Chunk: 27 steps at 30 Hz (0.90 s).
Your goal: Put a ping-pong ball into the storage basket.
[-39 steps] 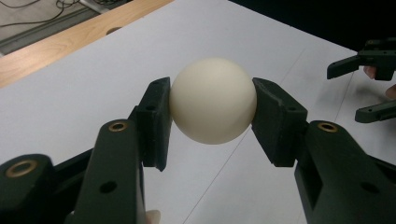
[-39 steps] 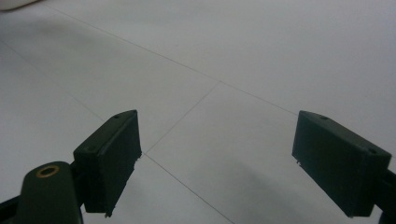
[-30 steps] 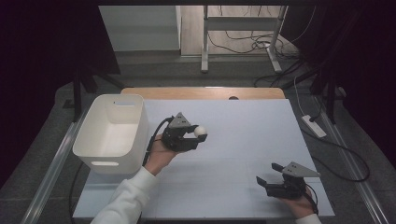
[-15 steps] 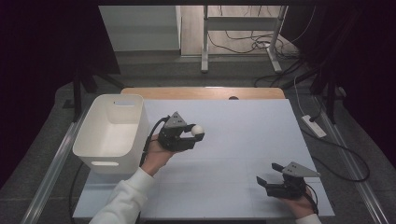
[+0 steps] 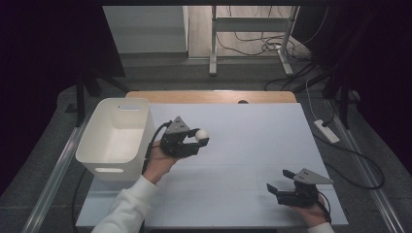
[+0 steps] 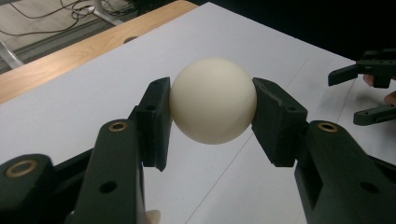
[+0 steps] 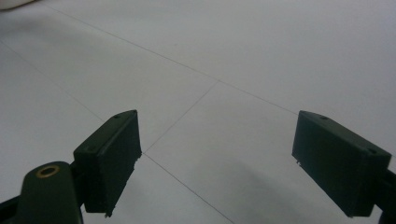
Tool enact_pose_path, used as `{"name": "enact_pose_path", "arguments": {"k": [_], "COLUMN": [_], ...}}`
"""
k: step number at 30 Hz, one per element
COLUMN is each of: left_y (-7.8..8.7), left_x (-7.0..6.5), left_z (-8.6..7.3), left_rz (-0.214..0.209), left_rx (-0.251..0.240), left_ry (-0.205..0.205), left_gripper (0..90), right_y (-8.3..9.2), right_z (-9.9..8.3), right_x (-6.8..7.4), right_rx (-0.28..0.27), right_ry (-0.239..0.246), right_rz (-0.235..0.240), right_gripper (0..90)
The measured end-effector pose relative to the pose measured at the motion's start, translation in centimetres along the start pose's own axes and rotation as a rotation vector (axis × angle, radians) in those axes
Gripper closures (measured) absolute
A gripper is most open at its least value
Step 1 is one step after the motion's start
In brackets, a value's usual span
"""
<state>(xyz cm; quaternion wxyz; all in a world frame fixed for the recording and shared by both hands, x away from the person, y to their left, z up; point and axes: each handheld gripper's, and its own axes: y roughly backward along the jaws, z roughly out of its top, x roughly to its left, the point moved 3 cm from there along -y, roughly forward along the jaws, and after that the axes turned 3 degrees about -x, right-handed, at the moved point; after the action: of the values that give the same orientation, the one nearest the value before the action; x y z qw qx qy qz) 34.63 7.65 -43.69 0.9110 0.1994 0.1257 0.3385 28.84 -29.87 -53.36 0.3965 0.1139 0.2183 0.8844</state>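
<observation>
A white ball [image 6: 213, 100] is squeezed between the two jaws of the left tongs [image 5: 197, 141], so it cannot roll away. It is held up above the table [image 5: 252, 145], just beside the white bin [image 5: 115, 138]. The right tongs [image 5: 278, 187] are kept wide open, with nothing in them, low at the near edge.

No text, label, brand, number or sign can be read anywhere in these views.

Lab: dark curtains [image 5: 53, 43], floor cables [image 5: 252, 46]
</observation>
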Motion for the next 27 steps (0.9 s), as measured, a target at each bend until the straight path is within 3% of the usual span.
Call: {"name": "enact_pose_path", "arguments": {"k": [27], "left_y": [1.3], "left_x": [0.6], "left_z": [0.3], "left_rz": [0.021], "left_rx": [-0.03], "left_ry": [0.01], "left_gripper": [50.7], "right_y": [0.0], "right_z": [0.0], "right_x": [0.0], "right_rx": [-0.001], "right_ry": [0.0], "right_rz": [0.002], "right_gripper": [15.6]}}
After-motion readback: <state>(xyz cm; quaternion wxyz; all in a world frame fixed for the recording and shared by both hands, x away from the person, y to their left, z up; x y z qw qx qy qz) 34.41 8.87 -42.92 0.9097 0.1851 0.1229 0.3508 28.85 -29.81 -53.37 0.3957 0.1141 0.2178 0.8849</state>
